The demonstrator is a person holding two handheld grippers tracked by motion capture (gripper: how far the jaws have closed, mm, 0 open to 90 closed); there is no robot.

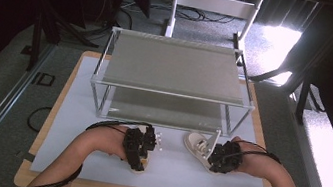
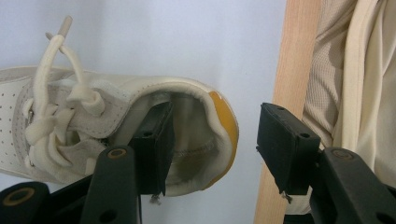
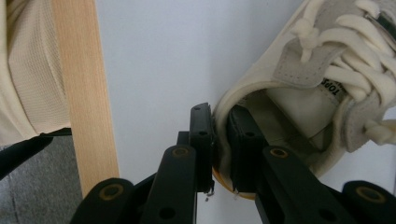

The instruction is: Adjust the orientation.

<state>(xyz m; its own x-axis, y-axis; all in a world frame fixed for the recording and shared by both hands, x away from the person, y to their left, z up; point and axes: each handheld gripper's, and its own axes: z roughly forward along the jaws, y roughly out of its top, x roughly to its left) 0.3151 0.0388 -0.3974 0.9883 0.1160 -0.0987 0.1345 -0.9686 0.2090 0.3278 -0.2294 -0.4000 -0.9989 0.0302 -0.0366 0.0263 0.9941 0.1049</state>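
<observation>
Currently: my right gripper point(image 3: 220, 154) clamped on right shoe point(image 3: 322, 88) heel rim, near front table edge point(image 3: 86, 93). Left gripper point(image 2: 212, 149) jaws apart, straddling left shoe point(image 2: 116, 121) heel. Risk: thin rim grip slips on lift.

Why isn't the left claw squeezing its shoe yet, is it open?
Open. The left gripper has one jaw inside the shoe and the other outside the heel, with a clear gap between the heel and that outer jaw.
</observation>
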